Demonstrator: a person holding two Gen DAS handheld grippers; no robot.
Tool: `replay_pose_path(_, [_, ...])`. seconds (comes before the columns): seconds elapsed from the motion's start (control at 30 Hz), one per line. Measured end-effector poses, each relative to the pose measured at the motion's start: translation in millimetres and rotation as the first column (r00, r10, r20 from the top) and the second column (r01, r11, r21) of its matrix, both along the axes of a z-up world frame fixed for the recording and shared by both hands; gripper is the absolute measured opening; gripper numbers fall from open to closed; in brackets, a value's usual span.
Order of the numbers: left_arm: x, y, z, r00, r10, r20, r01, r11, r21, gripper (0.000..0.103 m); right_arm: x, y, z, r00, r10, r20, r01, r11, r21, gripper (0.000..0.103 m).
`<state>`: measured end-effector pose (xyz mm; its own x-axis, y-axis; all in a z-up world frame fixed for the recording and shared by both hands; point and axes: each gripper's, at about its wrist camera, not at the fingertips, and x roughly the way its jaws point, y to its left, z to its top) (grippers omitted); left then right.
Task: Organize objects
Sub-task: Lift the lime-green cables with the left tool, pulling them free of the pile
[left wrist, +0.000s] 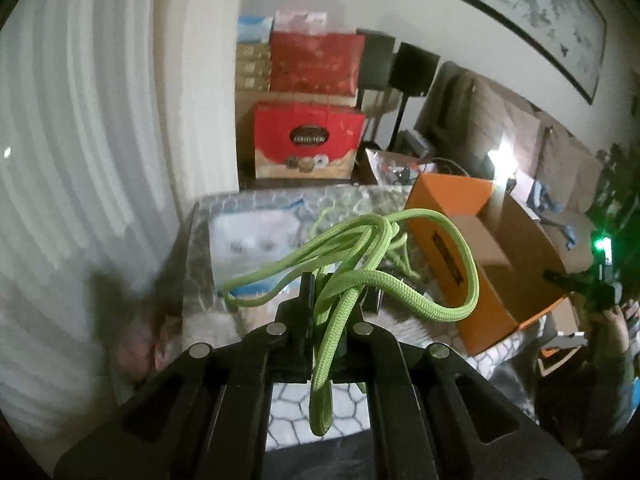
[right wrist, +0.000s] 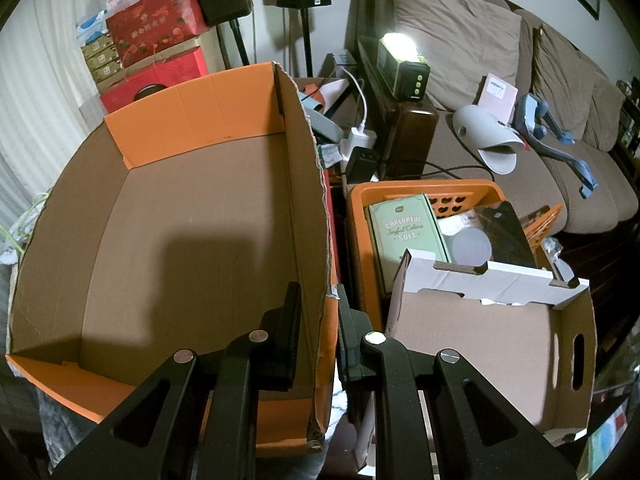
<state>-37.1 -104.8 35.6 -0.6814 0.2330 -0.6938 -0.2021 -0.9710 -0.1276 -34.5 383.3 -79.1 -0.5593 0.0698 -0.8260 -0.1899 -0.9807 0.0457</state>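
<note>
Left hand-held gripper (left wrist: 334, 292): I have it clenched on the green cord (left wrist: 360, 276), raised near the orange box (right wrist: 180, 208)
Right hand-held gripper (right wrist: 318, 320): I pinch the box wall
Risk: dangling loops may snag the rim; box may tip

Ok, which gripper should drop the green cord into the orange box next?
Left. The left gripper already clamps the green cord, while the right gripper straddles the orange cardboard box wall, steadying it.

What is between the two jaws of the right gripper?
The right side wall of the orange cardboard box stands between the jaws of the right gripper, one inside, one outside. The right wrist view shows this.
</note>
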Motion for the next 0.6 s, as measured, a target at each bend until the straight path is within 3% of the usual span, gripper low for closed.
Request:
replay_pose_path(0.23, [-50,36,-6,0.998,-0.014,0.067,0.018,0.998,-0.056,0.004,0,0,0,1.000,0.000,0.000,0.000,1.000,0.000,0.015])
replay_pose_path(0.6, [-125,110,-74,0.962,-0.048,0.268,0.070,0.995,-0.073,0.005,0,-3,0,1.000,0.004,0.009,-0.004,1.000,0.016,0.015])
